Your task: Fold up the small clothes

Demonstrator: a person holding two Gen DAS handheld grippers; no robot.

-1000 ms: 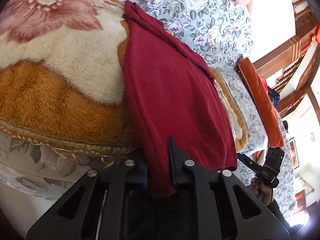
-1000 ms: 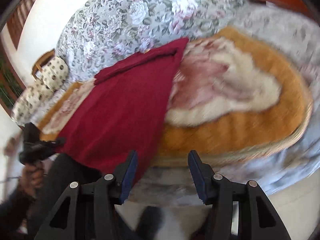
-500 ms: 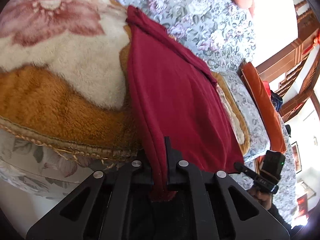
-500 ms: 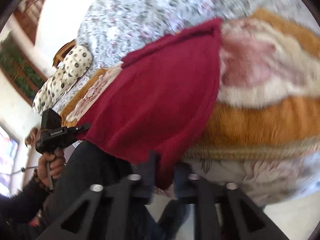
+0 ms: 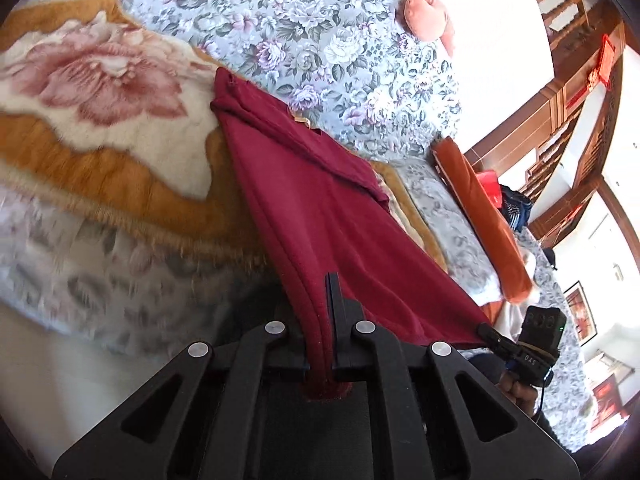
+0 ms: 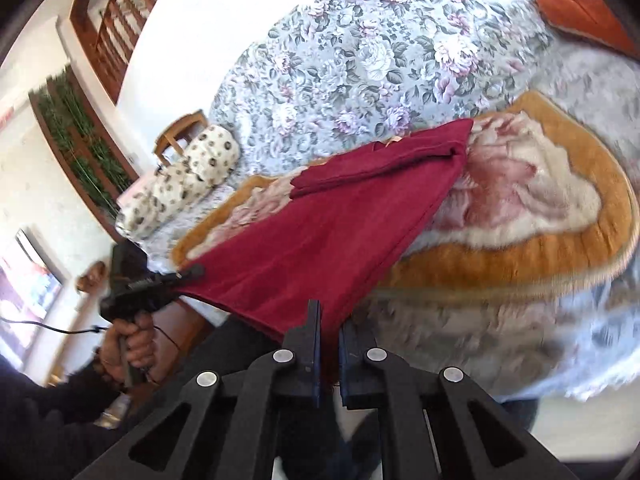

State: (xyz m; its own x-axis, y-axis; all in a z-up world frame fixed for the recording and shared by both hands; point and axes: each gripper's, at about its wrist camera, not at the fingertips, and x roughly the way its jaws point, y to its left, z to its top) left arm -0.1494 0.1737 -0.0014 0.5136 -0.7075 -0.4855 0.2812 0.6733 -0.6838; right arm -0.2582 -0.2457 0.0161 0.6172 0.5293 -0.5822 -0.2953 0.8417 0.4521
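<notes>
A dark red garment (image 5: 320,208) (image 6: 320,232) stretches from the sofa seat toward both cameras, its near hem lifted off the cushion. My left gripper (image 5: 324,300) is shut on one near corner of the hem. My right gripper (image 6: 330,328) is shut on the other near corner. Each view shows the other gripper pinching the far hem corner: the right one (image 5: 486,330) in the left wrist view, the left one (image 6: 192,270) in the right wrist view, held by a hand (image 6: 132,344). The garment's far end, with a folded-over band, still rests on the fleece blanket.
An orange and white fleece blanket with a pink flower (image 5: 104,120) (image 6: 528,208) covers a floral sofa (image 5: 320,40) (image 6: 380,60). A spotted cushion (image 6: 188,176), an orange cushion (image 5: 480,216) and a pink cushion (image 5: 424,8) lie around. Wooden railings stand behind.
The right gripper, open a second ago, has shut on the garment's hem corner. Both grippers have risen and pulled back, lifting the near hem off the sofa edge and stretching the cloth.
</notes>
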